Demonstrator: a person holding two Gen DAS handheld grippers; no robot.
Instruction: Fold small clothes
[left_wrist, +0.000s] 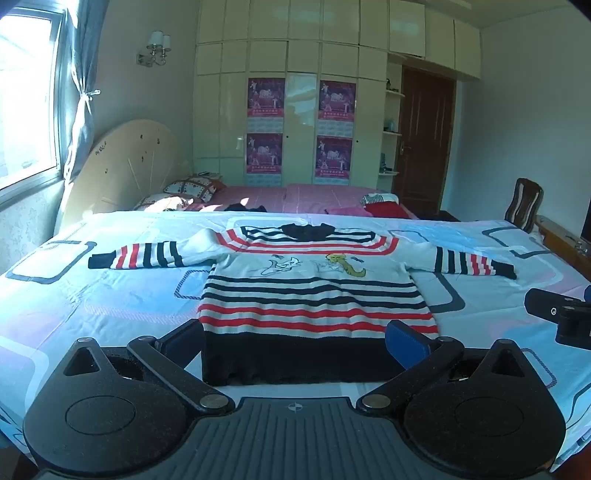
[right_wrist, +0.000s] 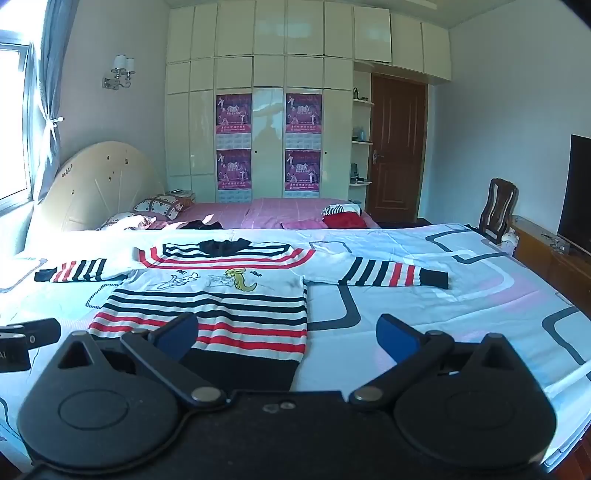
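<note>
A small striped sweater (left_wrist: 314, 295) lies flat on the light blue bedsheet (left_wrist: 110, 302), front up, both sleeves spread out, black hem toward me. It has red, black and white stripes and a cartoon print. My left gripper (left_wrist: 295, 341) is open and empty, its jaws either side of the hem, just above it. In the right wrist view the sweater (right_wrist: 221, 306) lies left of centre. My right gripper (right_wrist: 288, 334) is open and empty near the hem's right corner. The right sleeve (right_wrist: 395, 277) stretches to the right.
A pink bed (right_wrist: 277, 214) with pillows and a pile of clothes (right_wrist: 343, 216) stands behind. A wooden chair (right_wrist: 496, 206) and a dark TV screen (right_wrist: 576, 192) on a low cabinet are at the right. White wardrobes and a brown door are at the back.
</note>
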